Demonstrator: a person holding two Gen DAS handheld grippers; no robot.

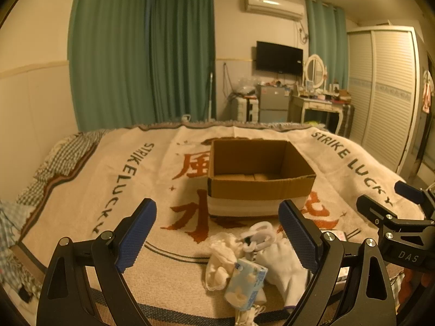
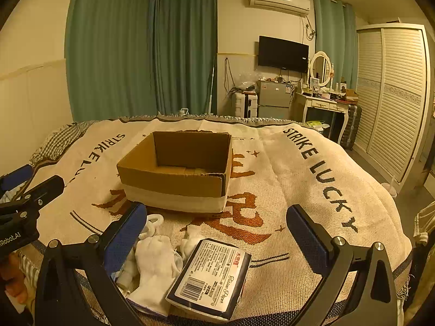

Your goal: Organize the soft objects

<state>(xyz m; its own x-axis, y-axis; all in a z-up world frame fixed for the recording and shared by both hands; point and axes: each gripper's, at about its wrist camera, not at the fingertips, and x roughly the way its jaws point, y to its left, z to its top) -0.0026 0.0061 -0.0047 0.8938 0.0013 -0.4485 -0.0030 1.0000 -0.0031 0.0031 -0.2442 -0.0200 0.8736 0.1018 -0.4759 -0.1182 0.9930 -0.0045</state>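
An open cardboard box (image 1: 258, 179) (image 2: 176, 174) stands empty in the middle of the bed blanket. In front of it lies a small heap of soft things: a white glove (image 1: 285, 266) (image 2: 155, 269), a crumpled cream cloth (image 1: 220, 260), a white loop-shaped item (image 1: 258, 235) (image 2: 152, 224), and a small light-blue tissue pack (image 1: 244, 282). A larger dark-edged tissue pack (image 2: 212, 274) lies beside the glove. My left gripper (image 1: 217, 239) hovers open over the heap. My right gripper (image 2: 217, 239) is open above the large tissue pack. Neither holds anything.
The cream blanket (image 1: 122, 190) (image 2: 312, 190) with "STRIKE LUCKY" lettering covers the bed. Green curtains (image 1: 141, 54), a wall TV (image 2: 282, 53), a dressing table (image 2: 323, 103) and a slatted wardrobe (image 2: 394, 95) lie beyond the bed. The right gripper's body (image 1: 394, 225) shows at right.
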